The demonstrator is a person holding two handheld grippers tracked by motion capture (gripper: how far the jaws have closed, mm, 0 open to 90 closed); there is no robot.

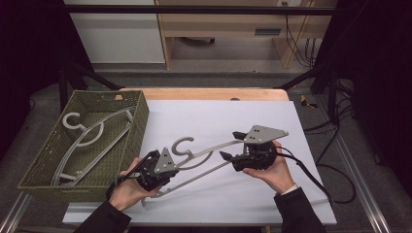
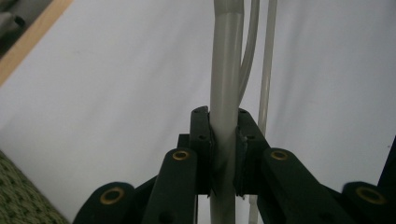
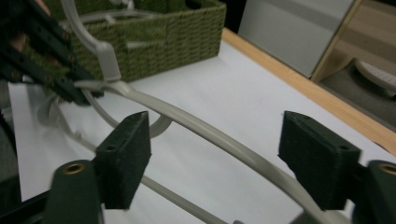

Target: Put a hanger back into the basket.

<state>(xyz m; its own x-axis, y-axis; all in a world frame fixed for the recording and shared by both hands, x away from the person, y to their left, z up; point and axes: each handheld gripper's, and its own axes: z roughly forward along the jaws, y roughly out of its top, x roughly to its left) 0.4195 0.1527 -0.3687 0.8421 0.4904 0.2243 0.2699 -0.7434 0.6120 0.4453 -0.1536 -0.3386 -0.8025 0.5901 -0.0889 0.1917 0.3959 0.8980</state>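
Left gripper (image 2: 224, 135) is clamping grey hanger (image 1: 209, 154) arm; right gripper (image 3: 224, 163) is gaping around it, pads clear. Basket (image 1: 141, 127) probably next, beyond left gripper: keeping clamp tight, lifting level.

- I'm seeing my left hand (image 1: 127, 190) coming in from the bottom edge of the high view, wrapping the left gripper (image 1: 171, 165) from beneath.
- That gripper is pointing up and to the right across the table, its jaws pinching tight on the grey hanger (image 2: 225, 84) (the left gripper view is showing both pads pressing the bar).
- My right hand (image 1: 272, 173) is cupping the right gripper (image 1: 232, 144) from below, sleeve trailing toward the bottom edge.
- That gripper is pointing left, toward the other one.
- Its jaws are standing wide apart in the right gripper view, with the hanger's arm passing between them and touching neither pad.
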